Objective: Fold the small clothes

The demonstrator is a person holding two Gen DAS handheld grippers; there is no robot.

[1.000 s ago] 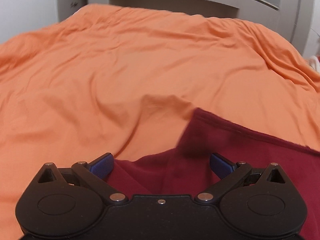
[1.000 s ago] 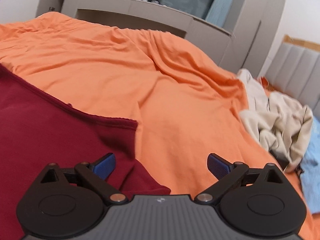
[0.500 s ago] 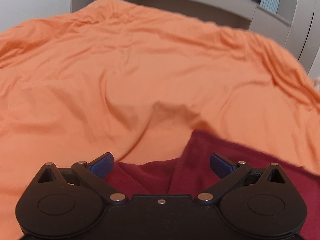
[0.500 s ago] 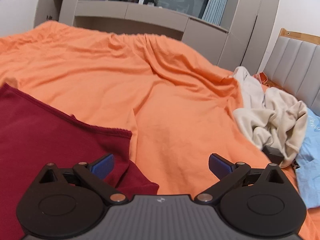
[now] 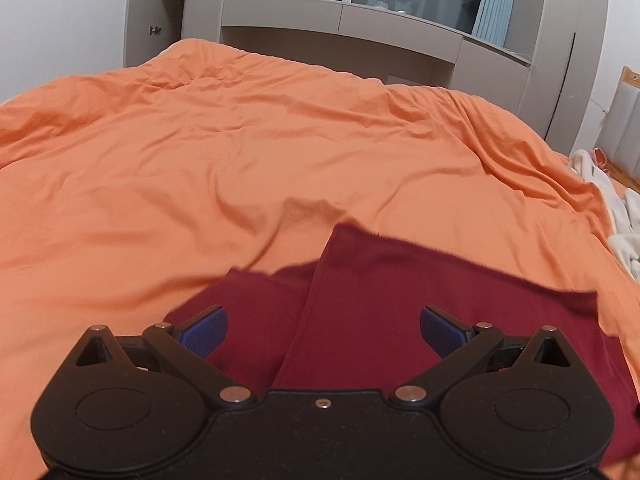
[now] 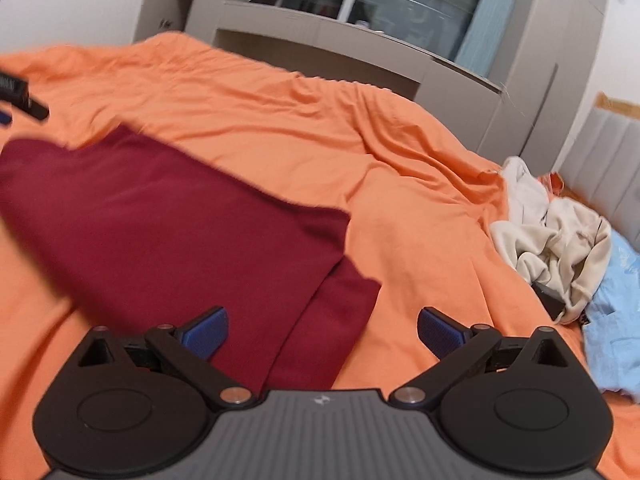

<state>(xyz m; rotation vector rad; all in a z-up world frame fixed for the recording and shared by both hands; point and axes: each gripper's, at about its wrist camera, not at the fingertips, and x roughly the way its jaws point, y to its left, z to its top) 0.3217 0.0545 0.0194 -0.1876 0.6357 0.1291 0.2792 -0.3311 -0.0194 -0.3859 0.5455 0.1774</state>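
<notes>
Right wrist view: both grippers' fingers (image 6: 440, 330) stay spread, now raised higher off the folded maroon garment (image 6: 172, 216).

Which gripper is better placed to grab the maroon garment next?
Left, probably. The left gripper is open with the maroon garment and its fold edge between its fingers. The right gripper, also open, straddles the garment's corner and bare orange sheet.
</notes>
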